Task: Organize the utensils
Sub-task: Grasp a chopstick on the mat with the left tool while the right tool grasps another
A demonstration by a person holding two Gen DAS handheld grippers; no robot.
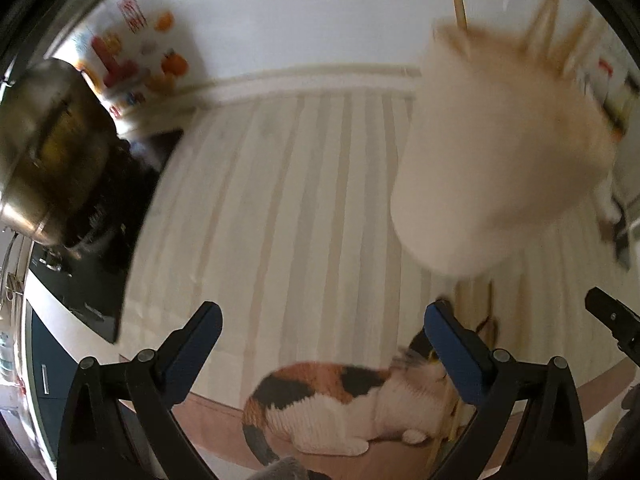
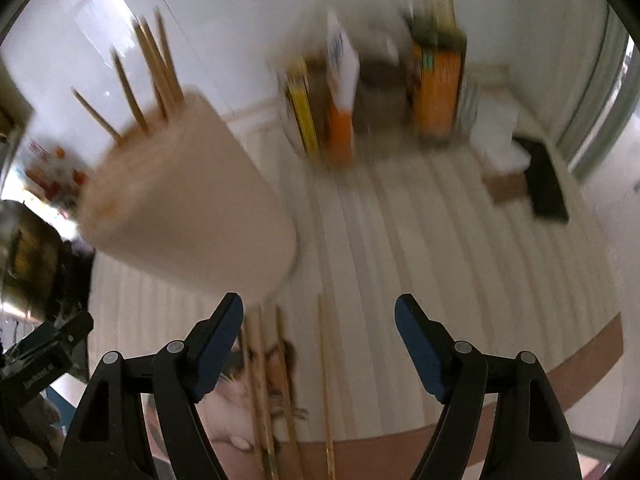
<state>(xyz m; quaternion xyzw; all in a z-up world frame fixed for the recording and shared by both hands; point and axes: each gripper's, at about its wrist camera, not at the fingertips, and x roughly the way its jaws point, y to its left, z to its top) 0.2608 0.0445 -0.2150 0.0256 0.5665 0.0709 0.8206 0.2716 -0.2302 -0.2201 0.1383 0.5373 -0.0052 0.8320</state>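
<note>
A cream utensil holder [image 1: 500,160] stands on the striped mat, with several wooden chopsticks [image 1: 548,28] sticking out of its top. It also shows in the right wrist view [image 2: 188,212], with its chopsticks [image 2: 148,76]. Three loose chopsticks [image 2: 280,384] lie on the mat in front of it, between the right gripper's fingers. My left gripper [image 1: 324,328] is open and empty, left of the holder. My right gripper [image 2: 320,320] is open and empty, just above the loose chopsticks. Both views are blurred.
A steel pot [image 1: 44,152] sits on a black hob at the left. Bottles and boxes [image 2: 436,84] stand at the back against the wall. A black flat object [image 2: 546,184] lies at the right. The mat [image 1: 280,208] has a cat picture [image 1: 340,408] near the front.
</note>
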